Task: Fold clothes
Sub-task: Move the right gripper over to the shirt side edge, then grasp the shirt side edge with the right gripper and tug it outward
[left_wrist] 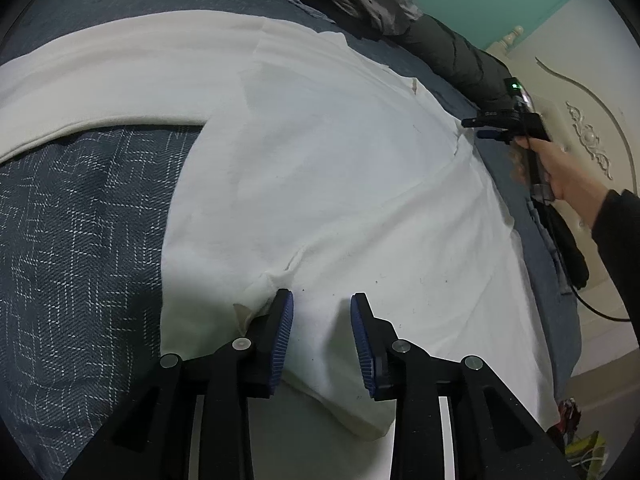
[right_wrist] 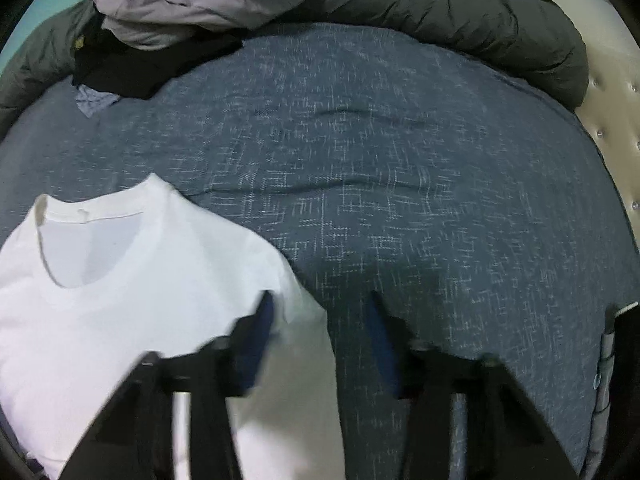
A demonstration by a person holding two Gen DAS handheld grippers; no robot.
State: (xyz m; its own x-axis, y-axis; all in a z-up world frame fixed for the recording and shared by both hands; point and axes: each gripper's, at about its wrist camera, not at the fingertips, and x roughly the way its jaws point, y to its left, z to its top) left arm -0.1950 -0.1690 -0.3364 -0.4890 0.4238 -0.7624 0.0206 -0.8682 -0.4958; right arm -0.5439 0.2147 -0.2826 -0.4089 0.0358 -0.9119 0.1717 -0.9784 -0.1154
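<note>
A white T-shirt lies spread flat on the dark blue patterned bedspread. My left gripper is open just above the shirt's near edge, beside a small pucker in the cloth, nothing between its blue pads. In the left wrist view my right gripper is held by a hand at the shirt's far right edge, near the shoulder. In the right wrist view the right gripper is open and blurred, straddling the shirt's shoulder edge; the shirt with its round collar lies lower left.
A pile of grey and black clothes and a dark puffy jacket lie along the far side of the bedspread. A cream headboard stands to the right. A black cable hangs off the bed's right side.
</note>
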